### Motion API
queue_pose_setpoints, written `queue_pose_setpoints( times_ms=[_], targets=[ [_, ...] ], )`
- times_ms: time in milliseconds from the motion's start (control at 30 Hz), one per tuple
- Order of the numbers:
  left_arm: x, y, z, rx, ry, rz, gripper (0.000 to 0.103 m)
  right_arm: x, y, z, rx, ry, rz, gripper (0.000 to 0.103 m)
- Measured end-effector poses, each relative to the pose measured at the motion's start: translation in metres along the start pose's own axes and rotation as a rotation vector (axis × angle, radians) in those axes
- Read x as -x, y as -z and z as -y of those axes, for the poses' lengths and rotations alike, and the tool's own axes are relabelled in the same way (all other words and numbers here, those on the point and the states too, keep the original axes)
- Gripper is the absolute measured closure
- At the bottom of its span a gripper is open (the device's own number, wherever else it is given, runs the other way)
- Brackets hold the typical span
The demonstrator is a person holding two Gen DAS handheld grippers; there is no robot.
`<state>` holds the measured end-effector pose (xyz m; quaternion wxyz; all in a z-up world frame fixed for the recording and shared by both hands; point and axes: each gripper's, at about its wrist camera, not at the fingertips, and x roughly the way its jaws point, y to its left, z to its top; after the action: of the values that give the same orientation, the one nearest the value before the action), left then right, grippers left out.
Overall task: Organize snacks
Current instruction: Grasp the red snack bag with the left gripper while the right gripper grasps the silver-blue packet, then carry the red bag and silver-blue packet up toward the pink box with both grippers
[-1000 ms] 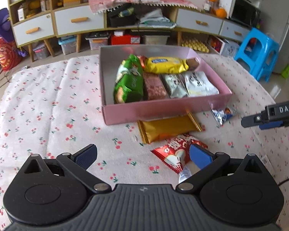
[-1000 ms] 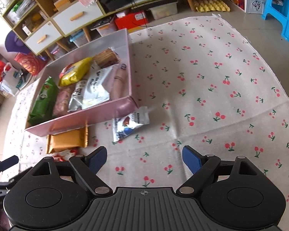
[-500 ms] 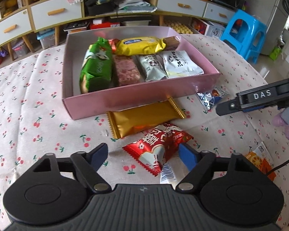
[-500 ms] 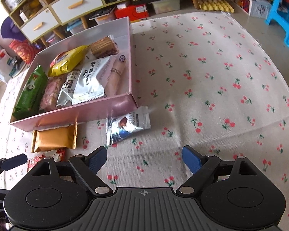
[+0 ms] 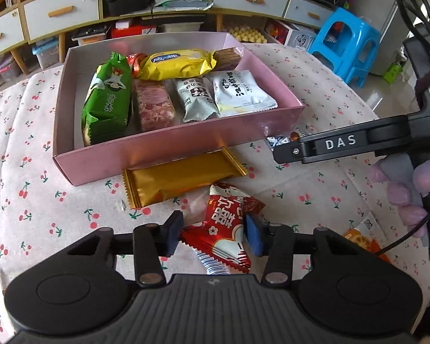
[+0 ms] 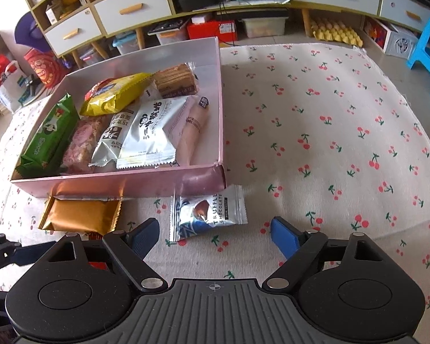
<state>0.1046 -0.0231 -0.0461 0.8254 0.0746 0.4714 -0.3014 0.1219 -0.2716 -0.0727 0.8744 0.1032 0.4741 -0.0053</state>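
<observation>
Since the earlier frame our left gripper [image 5: 213, 236] has been closing; its pads now pinch the red snack packet [image 5: 225, 229] at lower centre of the left view, on the cherry-print cloth [image 5: 28, 200] below the pink box [image 5: 157, 149]. Our right gripper [image 6: 215, 233] hangs wide open and empty, now closer over the chocolate packet [image 6: 207, 215] at centre. Risks, we judge: the slippery wrapper may crumple and slide out on lifting, or snag the gold packet [image 5: 180, 180] just beside it.

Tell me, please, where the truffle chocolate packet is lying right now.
In the right wrist view the truffle chocolate packet lies on the cherry-print cloth, just outside the pink box's near right corner, ahead of the open right gripper.
</observation>
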Motion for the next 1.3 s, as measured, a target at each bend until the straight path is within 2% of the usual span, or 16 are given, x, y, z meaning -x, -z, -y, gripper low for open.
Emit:
queue_pose_setpoints(
  times_ms=[200, 333, 367, 433, 467, 767, 1300],
  targets=[
    [0.000, -0.001, 0.000, 0.026, 0.013, -0.008, 0.065, 0.002, -0.001, 0.000, 0.015, 0.010, 0.017, 0.044],
    [0.002, -0.001, 0.000, 0.047, 0.016, -0.014, 0.066, 0.004, -0.001, 0.000, 0.024, -0.010, 0.022, 0.072],
    [0.003, -0.001, -0.001, 0.053, 0.018, -0.016, 0.066, 0.004, -0.001, 0.001, 0.016, -0.022, 0.017, 0.076],
    [0.004, -0.001, -0.003, 0.073, 0.024, -0.020, 0.066, 0.005, -0.002, 0.004, -0.006, -0.032, 0.010, 0.079],
    [0.004, -0.002, -0.004, 0.084, 0.030, -0.020, 0.067, 0.005, -0.002, 0.005, -0.014, -0.034, 0.006, 0.085],
    [0.012, -0.002, -0.011, 0.138, 0.064, -0.013, 0.067, 0.012, -0.004, 0.015, -0.106, -0.080, -0.022, 0.085],
    [0.031, -0.008, -0.014, 0.193, 0.106, 0.045, 0.067, 0.033, -0.003, 0.022, -0.204, -0.160, -0.050, 0.085]
  ],
)
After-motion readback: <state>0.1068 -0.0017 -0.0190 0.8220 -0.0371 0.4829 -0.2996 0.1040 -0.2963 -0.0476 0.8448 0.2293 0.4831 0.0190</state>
